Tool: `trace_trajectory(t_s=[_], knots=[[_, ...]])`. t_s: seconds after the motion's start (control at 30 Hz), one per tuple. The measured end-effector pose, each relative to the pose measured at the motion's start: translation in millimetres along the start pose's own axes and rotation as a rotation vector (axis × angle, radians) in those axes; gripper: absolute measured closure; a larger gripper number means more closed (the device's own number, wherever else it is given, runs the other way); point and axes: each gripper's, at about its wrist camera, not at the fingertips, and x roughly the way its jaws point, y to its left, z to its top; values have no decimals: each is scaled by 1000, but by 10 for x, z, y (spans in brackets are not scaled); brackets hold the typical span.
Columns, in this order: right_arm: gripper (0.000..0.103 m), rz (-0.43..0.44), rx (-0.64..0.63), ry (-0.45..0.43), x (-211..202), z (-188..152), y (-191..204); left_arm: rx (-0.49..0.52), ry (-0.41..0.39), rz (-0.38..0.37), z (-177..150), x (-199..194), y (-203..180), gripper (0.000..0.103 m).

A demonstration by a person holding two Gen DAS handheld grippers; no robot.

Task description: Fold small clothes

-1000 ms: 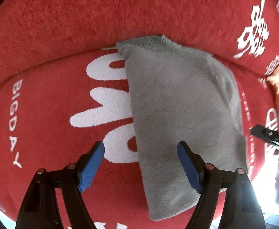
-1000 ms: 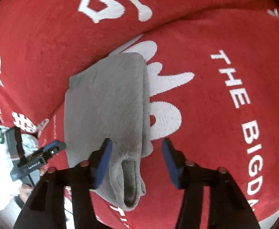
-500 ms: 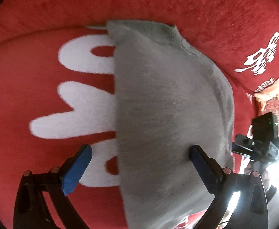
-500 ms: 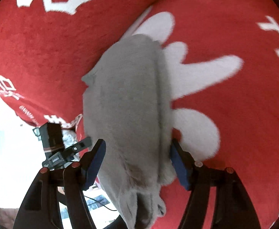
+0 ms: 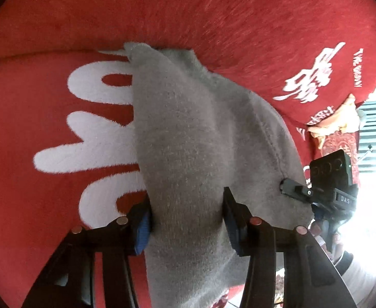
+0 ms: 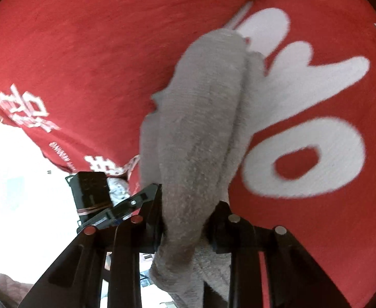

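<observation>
- Here the grey cloth point(image 5: 195, 154) lies folded on the red cover point(image 5: 46, 205), over its big white letters point(image 5: 93, 133)
- The left gripper point(image 5: 186, 220) has just been closing and pinches the cloth's near end
- The right gripper point(image 6: 185, 220) has likewise been closing and clamps the other end, bunched between its pads
- An orange-patterned fabric point(image 5: 337, 125) lies at the cover's far edge, well apart

Left gripper point(image 5: 186, 220) clamps a grey garment point(image 5: 200, 141) on a red cover point(image 5: 46, 192)

Its blue pads point(image 5: 143, 227), just closed, press the bunched cloth at six o'clock; white lettering point(image 5: 90, 151) spreads at nine o'clock; the other gripper point(image 5: 294, 190) meets the garment's edge at four o'clock.
</observation>
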Motion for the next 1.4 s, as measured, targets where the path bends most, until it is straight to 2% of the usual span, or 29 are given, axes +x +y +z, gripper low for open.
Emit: trace_trajectory(t_s=[0.1, 0.2, 0.37, 0.5, 0.53, 0.6, 0.67, 0.7, 0.73, 0.9, 0.97, 1.03, 1.07, 1.1, 1.23, 1.4], knots=[[72, 18, -14, -3, 8, -197, 193, 0, -13, -30, -131, -229, -5, 53], [72, 29, -33, -7, 15, -425, 374, 29, -27, -24, -320, -474, 24, 53], [72, 31, -66, 28, 345, -820, 589, 47, -42, 50, -770, -908, 260, 53], [72, 20, -63, 84, 770, -1087, 580, 2, -41, 114, -1102, -1065, 608, 53], [72, -1, -68, 98, 868, -1130, 559, -11, -40, 130, -1176, -1074, 715, 53], [69, -123, -84, 121, 1057, -1187, 505, -32, -36, 195, -1305, -1044, 887, 53], [66, -309, -134, 133, 1138, -1226, 475, -43, -27, 270, -1417, -1018, 1045, 53], [65, -408, -167, 134, 1148, -1254, 471, -44, -29, 288, -1458, -1021, 1079, 53], [64, -465, -187, 123, 1127, -1277, 480, -57, -39, 282, -1503, -1058, 1126, 53], [64, -655, -200, 19, 827, -1333, 588, -73, -31, 385, -1609, -1197, 1221, 53], [64, -683, -165, 16, 765, -1360, 603, -72, -16, 428, -1642, -1246, 1184, 52], [64, -727, -153, 11, 719, -1431, 674, -55, -8, 480, -1692, -1312, 1134, 44], [64, -737, -149, 5, 697, -1489, 741, -49, -12, 498, -1712, -1342, 1084, 34], [64, -739, -145, 0, 694, -1521, 789, -39, -22, 507, -1732, -1379, 1020, 32], [64, -741, -144, -18, 646, -1725, 944, -3, -30, 535, -1778, -1481, 774, 32], [63, -762, -161, -14, 707, -1906, 1161, 14, -1, 553, -1821, -1493, 602, 32]])
